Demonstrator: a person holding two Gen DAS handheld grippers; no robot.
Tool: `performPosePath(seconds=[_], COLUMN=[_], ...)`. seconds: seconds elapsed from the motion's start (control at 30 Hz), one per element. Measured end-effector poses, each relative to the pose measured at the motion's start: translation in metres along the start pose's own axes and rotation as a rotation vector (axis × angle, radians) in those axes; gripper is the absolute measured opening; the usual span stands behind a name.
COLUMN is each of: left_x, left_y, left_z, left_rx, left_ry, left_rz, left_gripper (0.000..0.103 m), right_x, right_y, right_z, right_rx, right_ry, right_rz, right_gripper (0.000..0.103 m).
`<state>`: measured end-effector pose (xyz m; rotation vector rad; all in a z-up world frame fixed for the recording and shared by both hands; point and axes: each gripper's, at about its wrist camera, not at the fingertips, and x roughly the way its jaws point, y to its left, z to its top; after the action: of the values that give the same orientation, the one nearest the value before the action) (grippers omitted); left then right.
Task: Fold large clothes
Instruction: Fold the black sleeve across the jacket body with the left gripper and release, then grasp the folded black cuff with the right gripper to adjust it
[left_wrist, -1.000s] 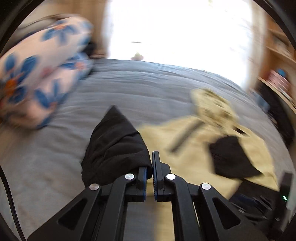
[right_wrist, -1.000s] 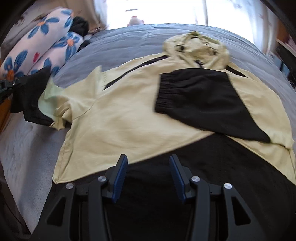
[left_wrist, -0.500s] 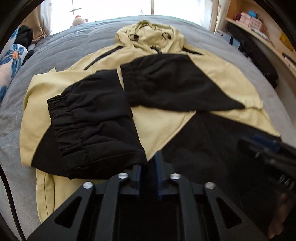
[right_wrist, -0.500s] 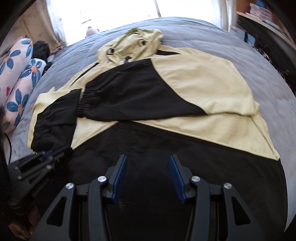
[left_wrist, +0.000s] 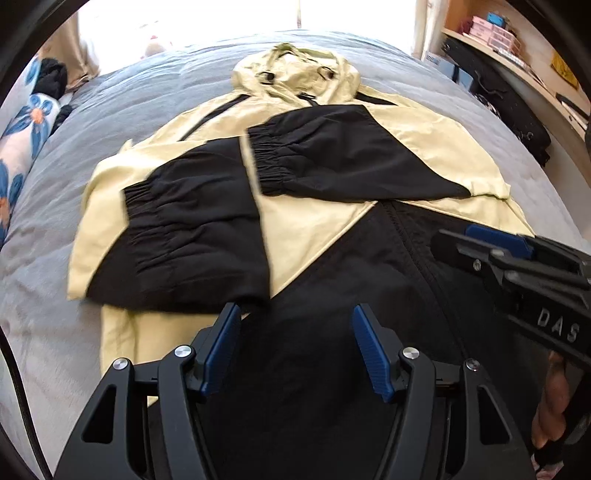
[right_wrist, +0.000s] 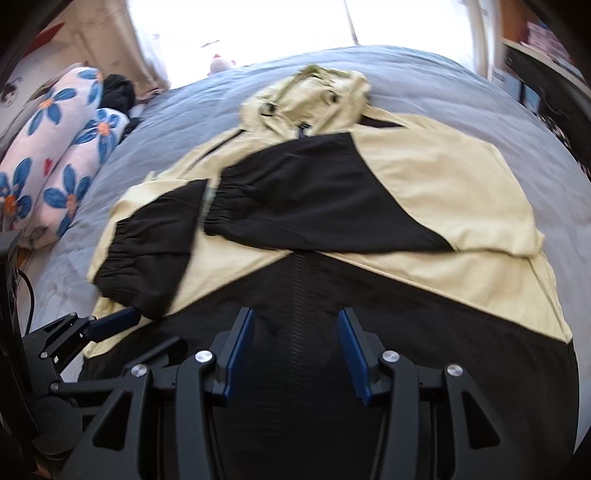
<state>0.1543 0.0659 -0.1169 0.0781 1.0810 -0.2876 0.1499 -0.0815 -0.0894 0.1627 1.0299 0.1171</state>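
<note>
Jacket: pale yellow and black hooded shell, thin matte woven fabric, lying flat on the grey bed.
Sleeves: both folded across the chest; left sleeve and right sleeve are black with gathered elastic cuffs.
Hood: crumpled yellow, at the far end.
Zip: ribbed black line down the front.
Left gripper: jaws wide apart, empty, over the black hem.
Right gripper: jaws wide apart, empty.
Writing: "DAS" in pale letters on the right gripper's body, seen from the left wrist view.
Pillows: white with blue flowers.
</note>
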Motion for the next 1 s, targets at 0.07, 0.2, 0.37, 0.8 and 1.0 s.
performPosePath(seconds=[0.07,0.2,0.37,0.8,1.0], left_x=[-0.008,-0.028,-0.042,-0.046,-0.043], left_y=[0.012,0.042,0.075,0.112,0.124], left_z=[-0.006,-0.023,-0.04,-0.056,-0.061], left_rx=[-0.037,-0.134,-0.236,-0.348,-0.388], left_ry=[-0.008,-0.034,-0.049,-0.08,-0.077], left_rz=[0.01,0.056,0.109,0.172,0.164], left_gripper=[0.062,0.062,0.062,0.062,0.062], right_x=[-0.002,-0.004,-0.004,0.04,0.085], right_y=[0.008,0.028,0.059,0.163,0.185], right_z=[0.003,0.009,0.012,0.033,0.04], right_rx=[-0.023,-0.068,-0.141,-0.357,-0.373], right_ry=[-0.009,-0.026,-0.045,0.037,0.11], right_rz=[0.016,0.056,0.086,0.186,0.092], right_gripper=[0.047,0.049,0.058,0.059,0.059])
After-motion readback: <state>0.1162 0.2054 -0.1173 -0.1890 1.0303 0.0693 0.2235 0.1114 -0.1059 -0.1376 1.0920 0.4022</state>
